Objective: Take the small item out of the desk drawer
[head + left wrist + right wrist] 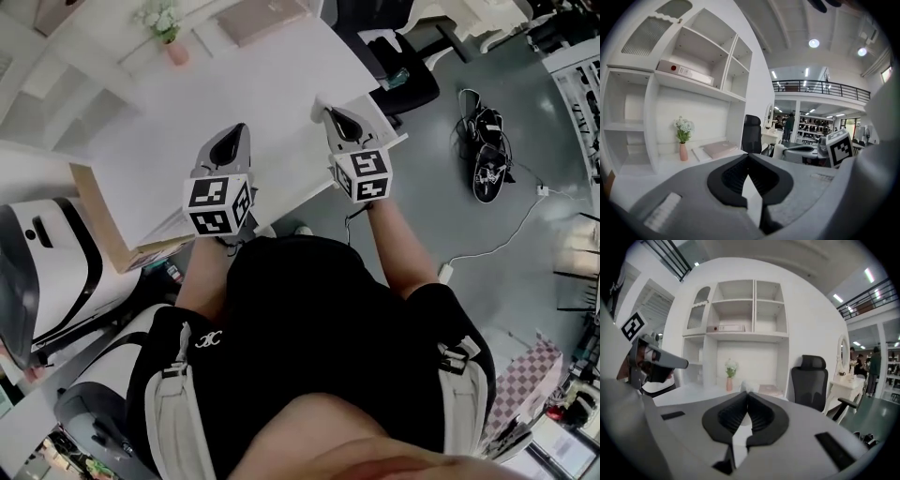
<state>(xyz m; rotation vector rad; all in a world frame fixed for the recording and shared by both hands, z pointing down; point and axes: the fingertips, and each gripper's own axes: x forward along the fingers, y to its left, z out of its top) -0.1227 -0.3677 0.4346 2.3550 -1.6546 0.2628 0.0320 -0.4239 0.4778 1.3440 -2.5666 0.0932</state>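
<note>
Hovering over the near edge of the white desk [262,84], the right gripper [328,112] is pinching what appears to be the small pale item [745,386] at the very tips of its closed jaws, above the desktop. The left gripper [240,131], just to its left, is carrying nothing, and its jaws are resting together. A wood-coloured edge [94,211] is showing below the desk's near left corner; whether it belongs to the open drawer cannot be told. On the far side of the desk, a vase of flowers [171,33] and a pinkish book [262,19] are sitting well apart from both grippers.

Risk: the item is being held only by the pad tips, so a tilt or jolt could be letting it slip. Falling here, it would probably be going past the near edge onto the floor or the person's lap. The left gripper is also working close enough to be knocking it loose.
</note>
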